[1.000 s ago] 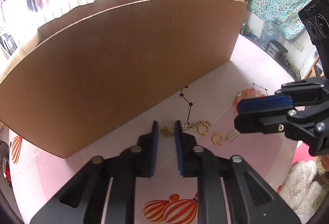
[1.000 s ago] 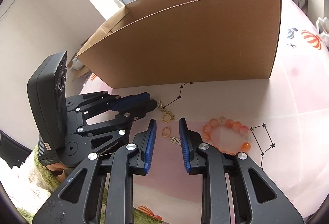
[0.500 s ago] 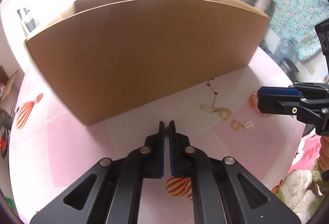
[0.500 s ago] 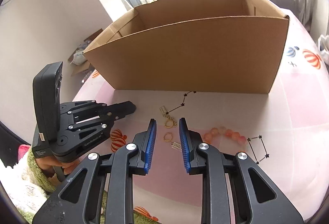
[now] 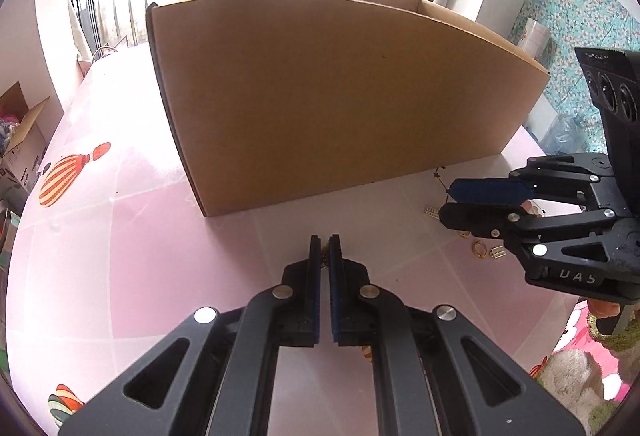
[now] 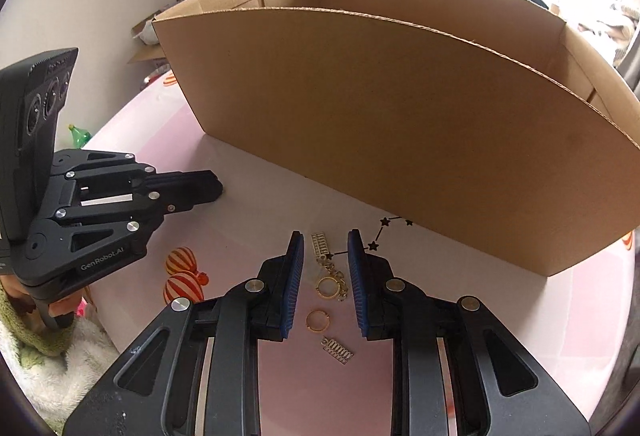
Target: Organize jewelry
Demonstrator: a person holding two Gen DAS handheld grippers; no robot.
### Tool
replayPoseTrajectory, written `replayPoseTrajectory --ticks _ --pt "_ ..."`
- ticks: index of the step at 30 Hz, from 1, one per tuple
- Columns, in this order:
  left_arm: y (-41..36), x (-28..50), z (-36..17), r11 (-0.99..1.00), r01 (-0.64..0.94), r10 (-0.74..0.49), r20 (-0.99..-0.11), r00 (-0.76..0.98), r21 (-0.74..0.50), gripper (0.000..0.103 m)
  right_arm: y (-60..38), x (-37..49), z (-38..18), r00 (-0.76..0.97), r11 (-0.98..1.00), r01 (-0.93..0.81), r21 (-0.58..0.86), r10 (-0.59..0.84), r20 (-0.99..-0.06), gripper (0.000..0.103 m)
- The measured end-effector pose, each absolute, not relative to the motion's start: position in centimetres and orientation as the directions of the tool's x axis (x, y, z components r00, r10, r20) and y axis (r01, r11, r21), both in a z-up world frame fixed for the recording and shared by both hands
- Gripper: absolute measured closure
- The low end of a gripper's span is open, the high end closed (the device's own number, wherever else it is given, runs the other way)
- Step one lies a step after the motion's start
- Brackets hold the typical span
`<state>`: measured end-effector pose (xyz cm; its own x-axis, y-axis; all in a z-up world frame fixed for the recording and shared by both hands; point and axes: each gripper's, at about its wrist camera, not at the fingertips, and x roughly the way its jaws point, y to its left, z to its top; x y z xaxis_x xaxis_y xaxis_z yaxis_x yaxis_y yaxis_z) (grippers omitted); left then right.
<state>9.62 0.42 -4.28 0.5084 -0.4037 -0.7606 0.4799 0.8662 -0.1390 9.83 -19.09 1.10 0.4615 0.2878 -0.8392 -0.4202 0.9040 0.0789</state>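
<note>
My left gripper [image 5: 325, 242] is shut on a small gold chain piece [image 5: 325, 250], held above the pink tablecloth in front of the cardboard box [image 5: 340, 100]. It also shows at the left of the right wrist view [image 6: 216, 188]. My right gripper [image 6: 323, 240] is open, low over a gold ring [image 6: 328, 286], a second gold ring [image 6: 317, 319], a silver comb-like charm [image 6: 320, 245] and a silver spring-like charm [image 6: 338, 349]. In the left wrist view the right gripper [image 5: 446, 202] sits at the right over the same pieces [image 5: 479, 250].
The tall open cardboard box [image 6: 400, 116] stands behind the jewelry. The pink tablecloth [image 5: 120, 256] has balloon prints [image 5: 70, 172] and star-line prints [image 6: 378, 232]. A fluffy rug [image 5: 576, 376] lies beyond the table's right edge.
My left gripper shut on the gold chain piece and carried it left and up, away from the other jewelry. My right gripper moved forward over the rings, staying open.
</note>
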Motion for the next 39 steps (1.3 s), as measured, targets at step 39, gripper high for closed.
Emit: replayPoseTrajectory --ticks 39 --pt "3.3 9.6 0.3 0.794 0.522 -0.579 -0.649 0.494 -0.312 0.103 -26.8 9.3 11.3 0.622 0.841 -0.324 0.433 0.534 -0.572 0.098"
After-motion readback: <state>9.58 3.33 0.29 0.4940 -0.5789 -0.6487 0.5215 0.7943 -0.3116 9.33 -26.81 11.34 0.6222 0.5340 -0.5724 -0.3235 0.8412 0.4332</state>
